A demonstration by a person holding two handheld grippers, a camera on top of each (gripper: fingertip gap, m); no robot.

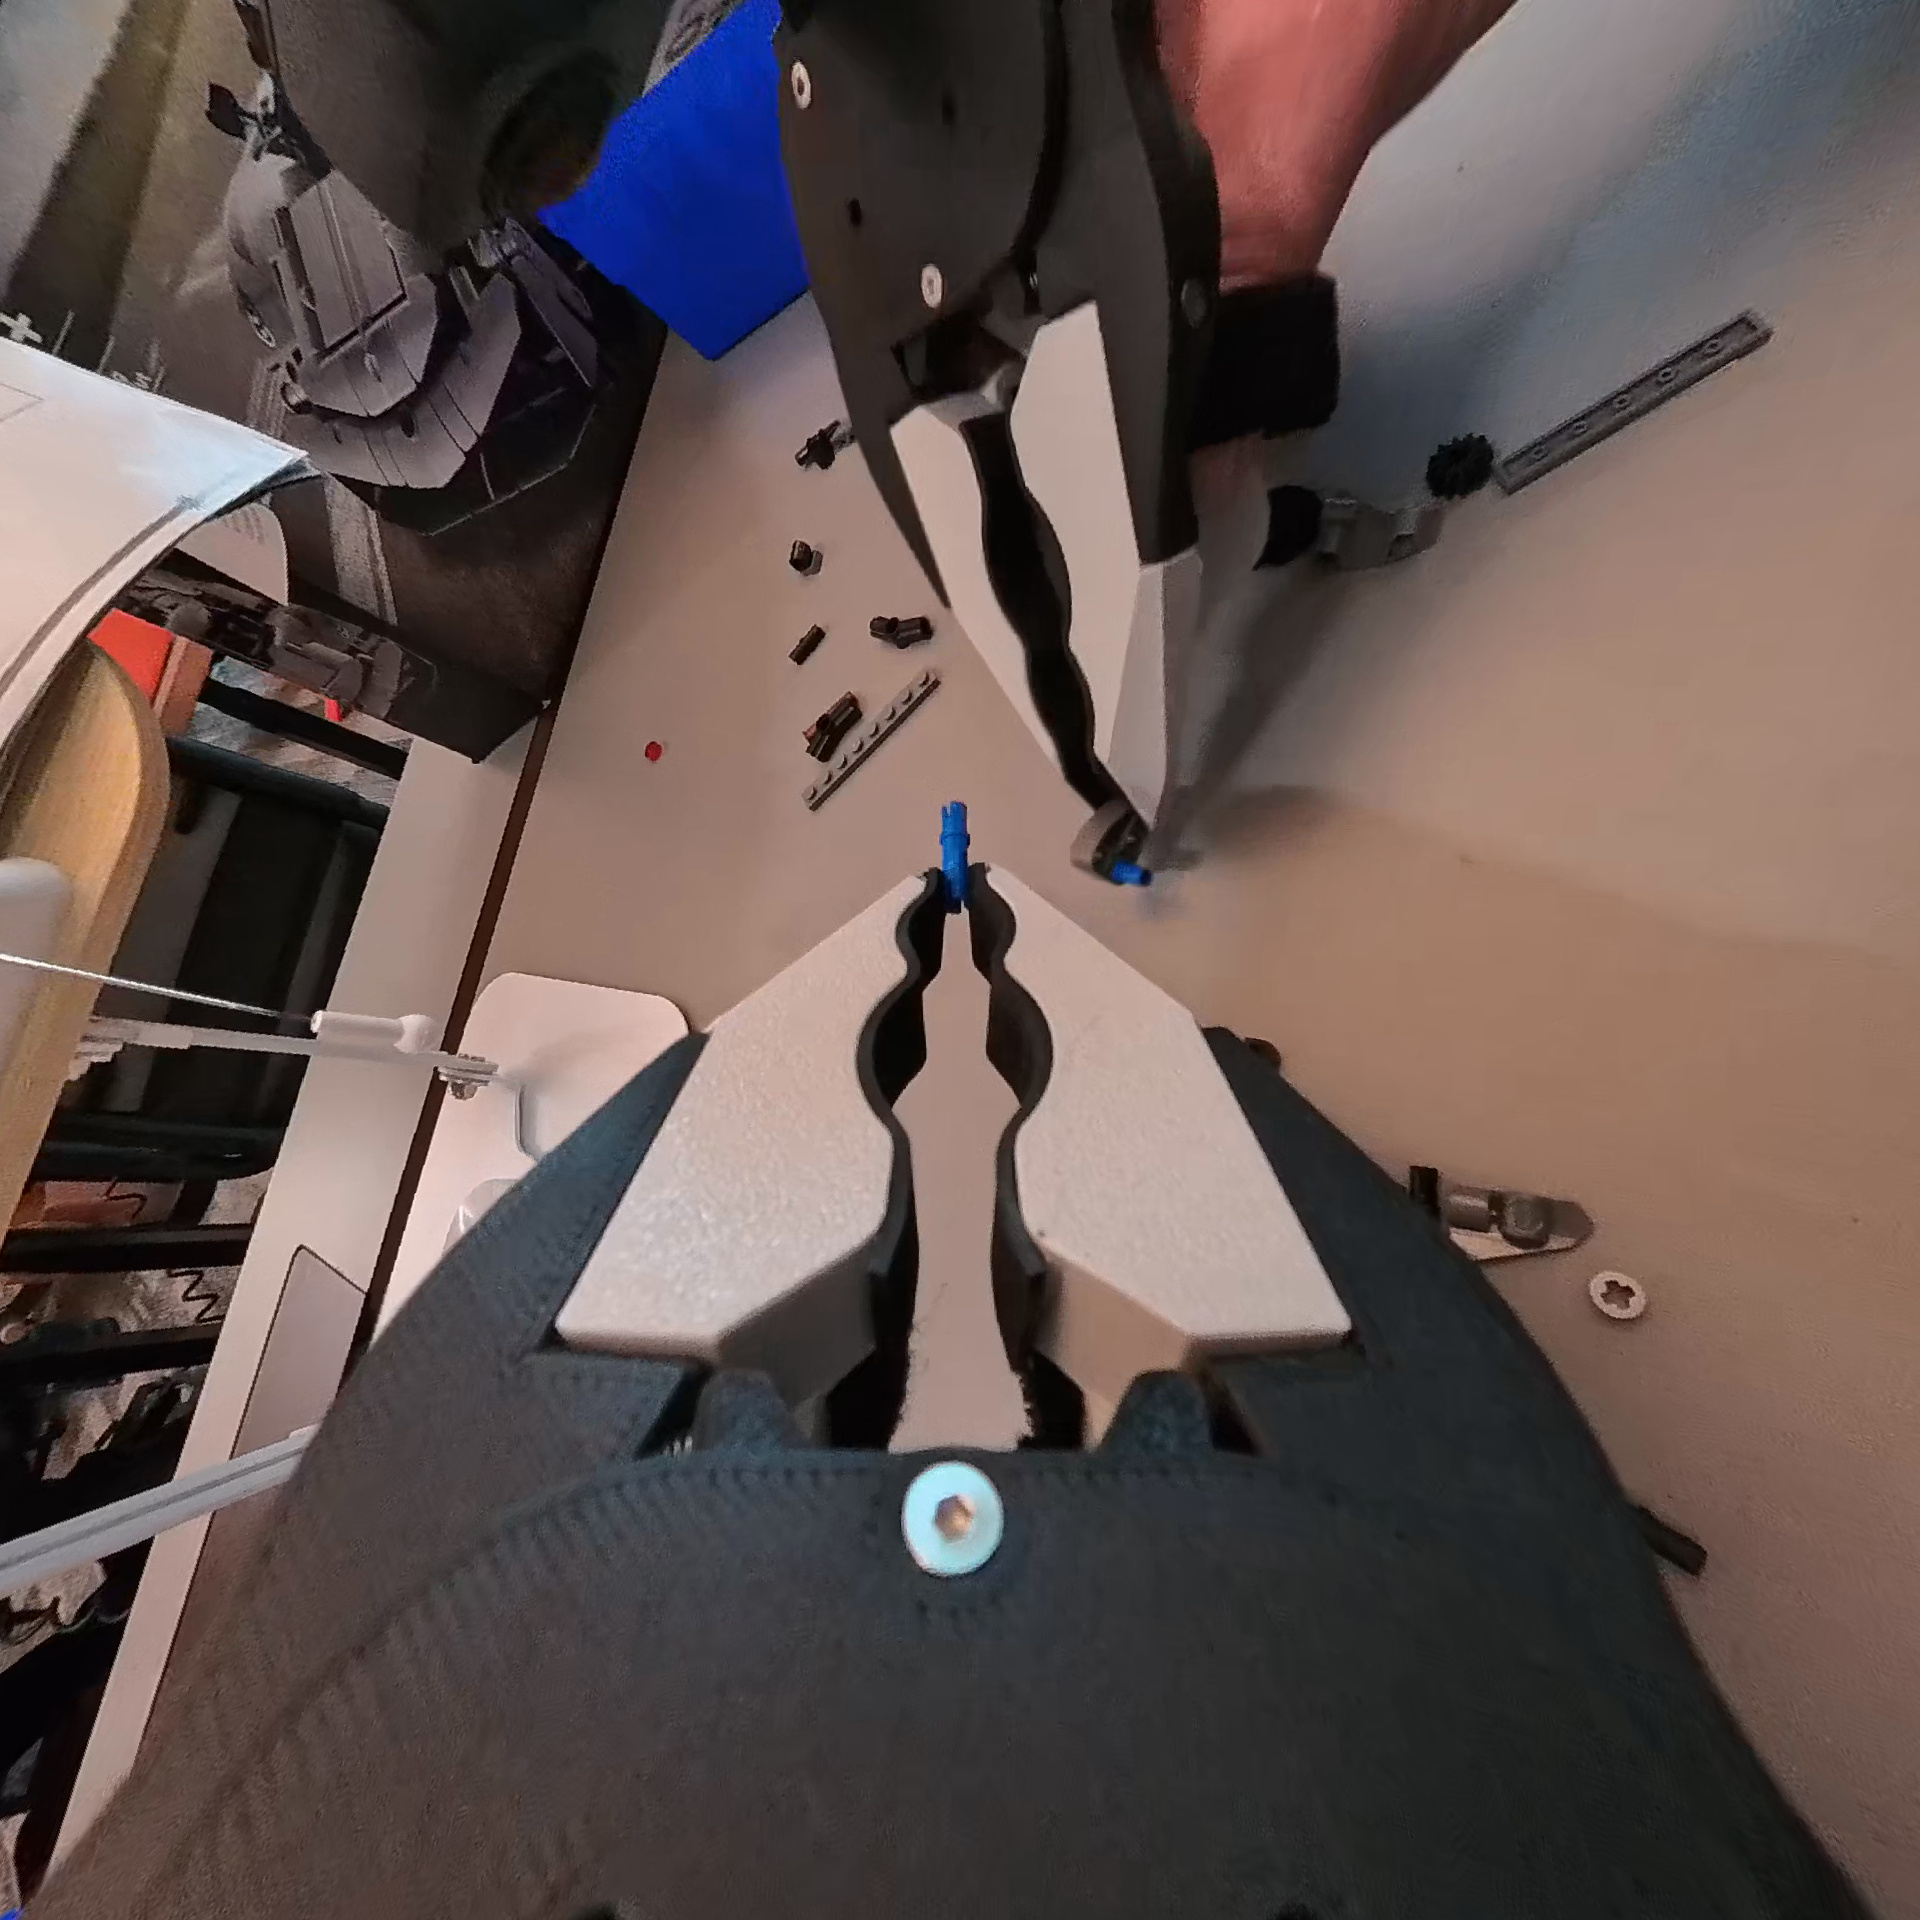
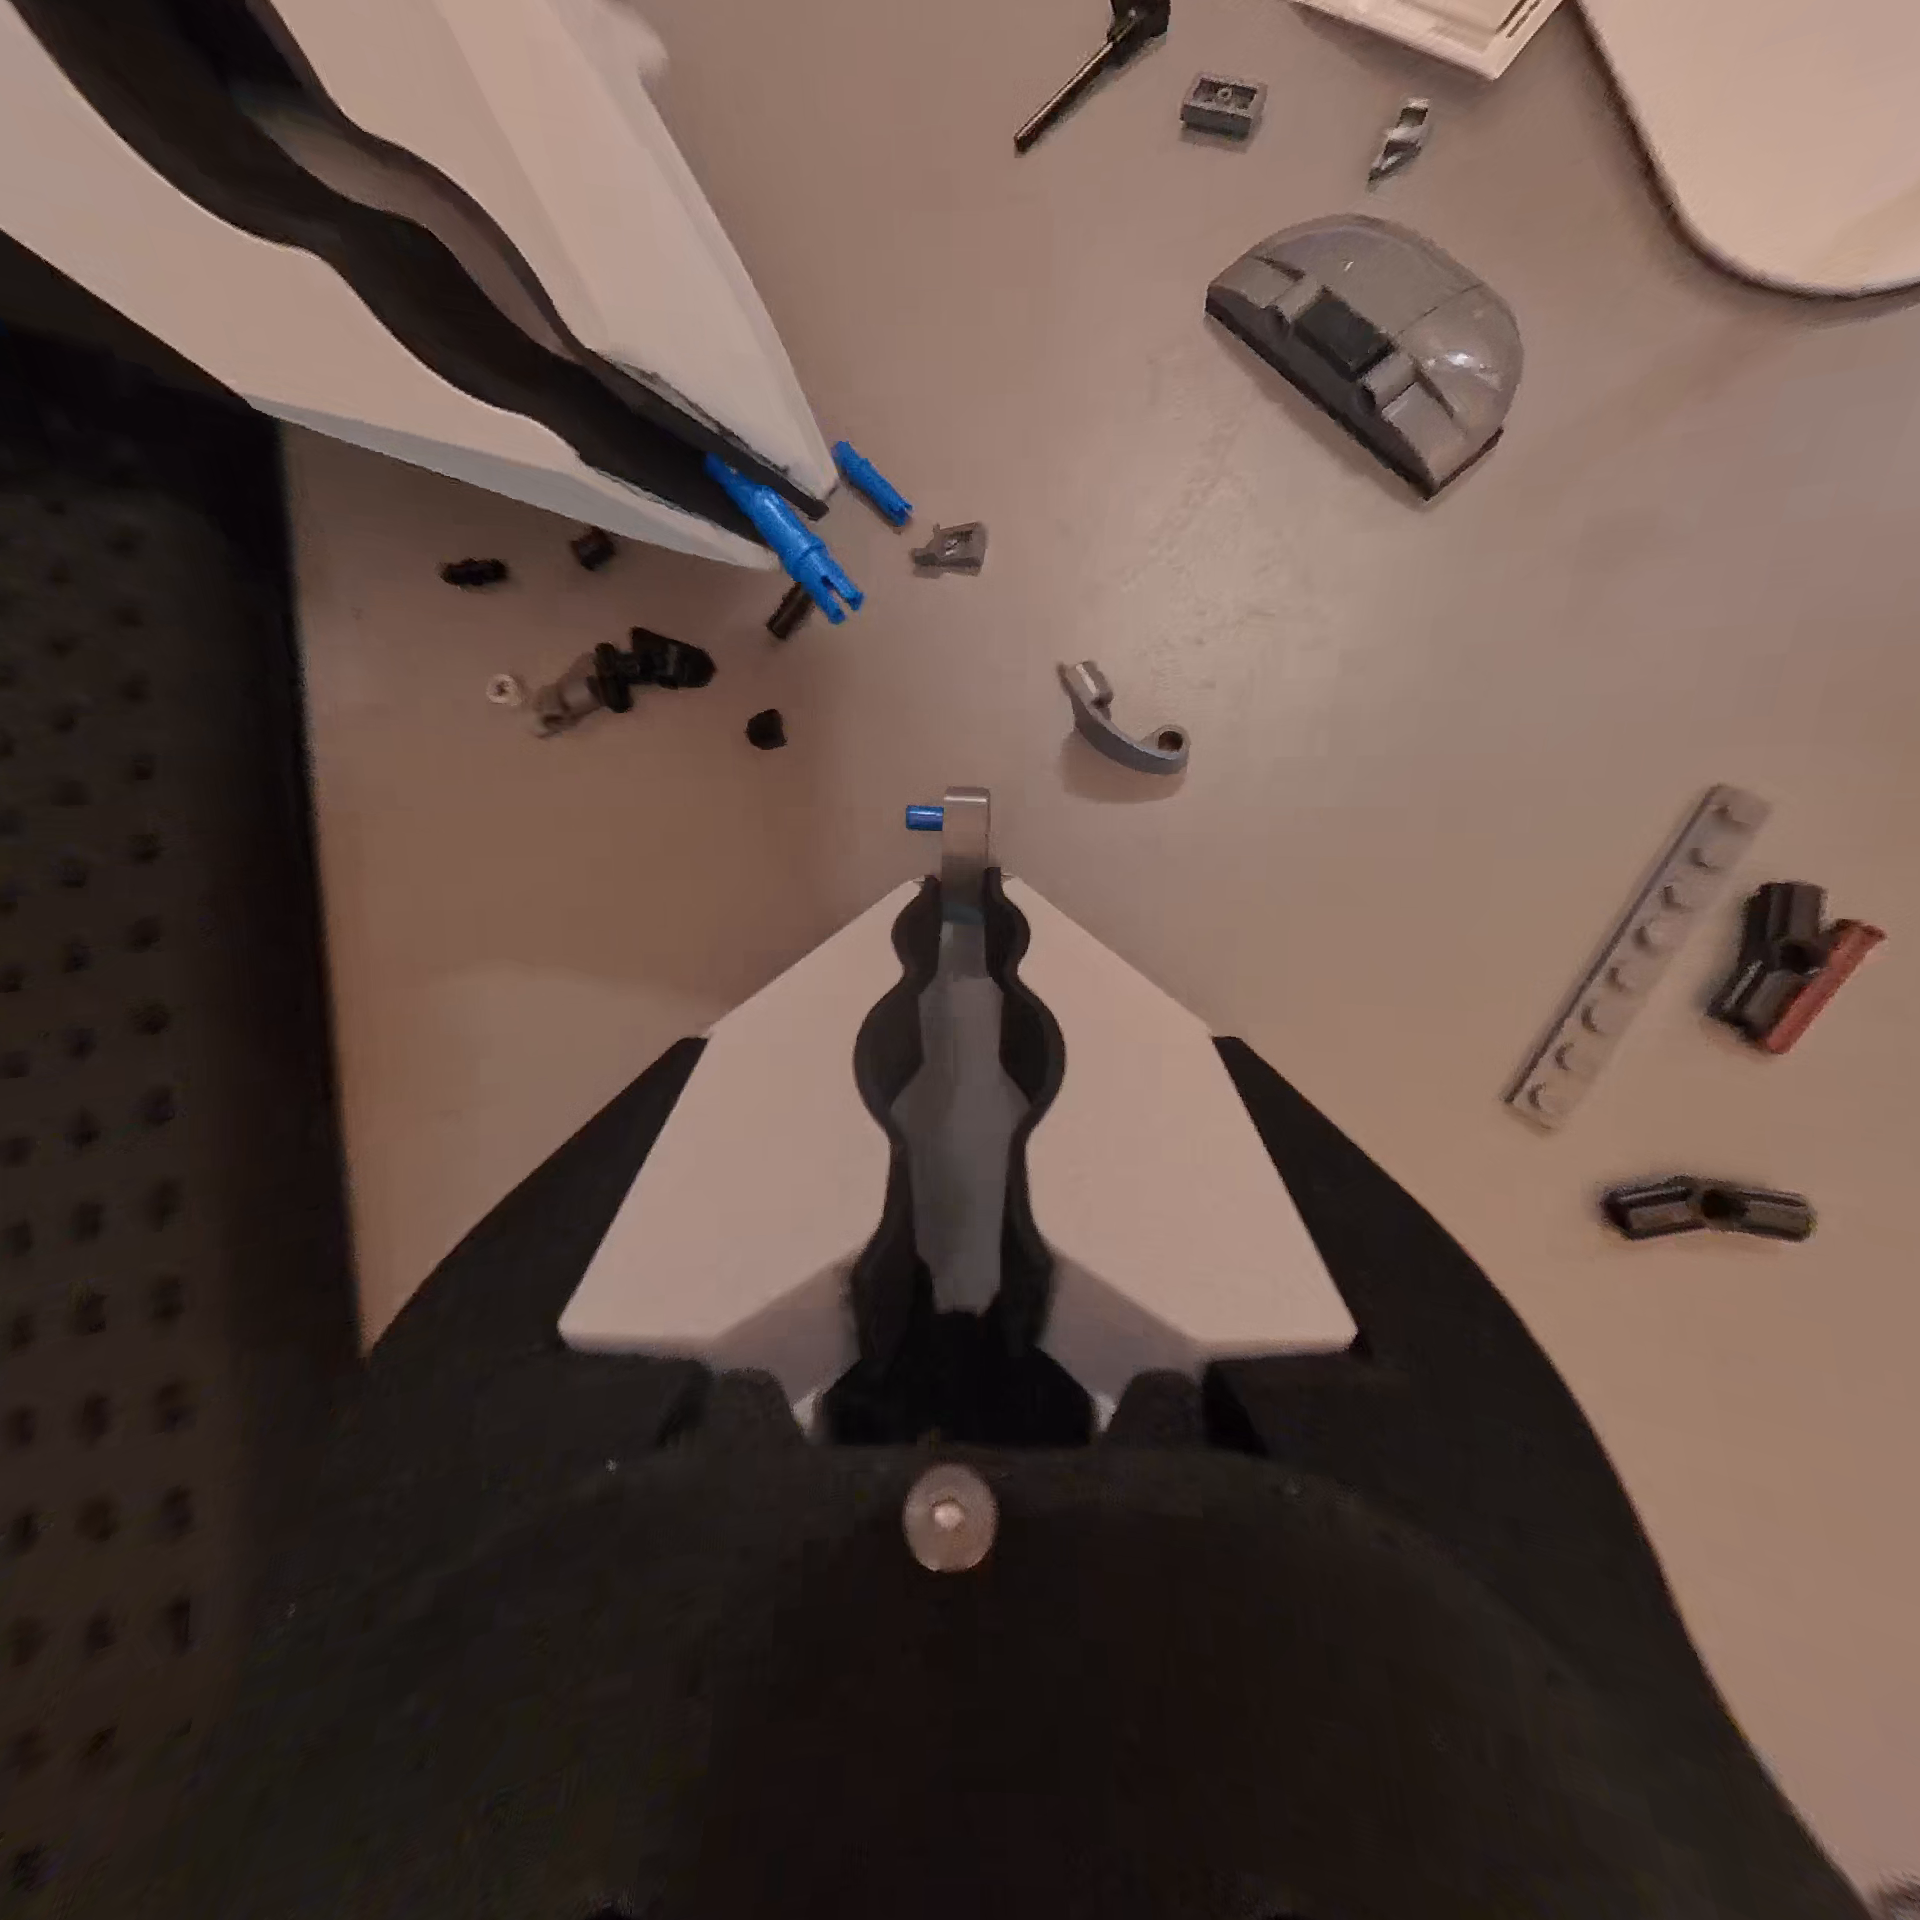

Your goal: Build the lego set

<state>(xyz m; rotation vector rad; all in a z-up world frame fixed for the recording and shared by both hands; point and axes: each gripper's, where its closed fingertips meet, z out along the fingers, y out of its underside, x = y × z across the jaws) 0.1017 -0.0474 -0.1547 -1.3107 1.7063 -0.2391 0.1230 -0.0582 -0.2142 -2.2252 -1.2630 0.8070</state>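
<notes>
**A:** Currently, what are the claws doing?

**B:** Left gripper [image 1: 954,883] is clamping one blue pin [image 1: 953,844] at its fingertips; most of the pin is sticking out past them. Right gripper [image 2: 961,881] is pinching a grey lift-arm [image 2: 964,836] with a second, short blue pin [image 2: 922,817] plugged into the side of its far end. Both are hovering over the bench [image 2: 1351,644], tips near each other.

**A:** Loose parts count?

**B:** Right wrist view is showing one more blue pin [image 2: 873,483] lying free, so three blue pins in all. One curved grey piece [image 2: 1122,727] is sitting just beyond the right tips. One domed grey sub-assembly [image 2: 1371,348] is lying toward the far right of the bench. One long grey studded plate [image 2: 1636,961] is at the right side, one black-and-red piece [image 2: 1787,966] just beside it, one black connector [image 2: 1709,1210] below them.

**A:** Black bits?

**B:** Small cluster [image 2: 644,665] on the left; count is blurring, at least five.

**A:** Containers?

**B:** One blue bin [image 1: 686,197] is standing at the far bench edge; contents can't tell. Dark set box [image 1: 395,343] is sitting beside it.
</notes>
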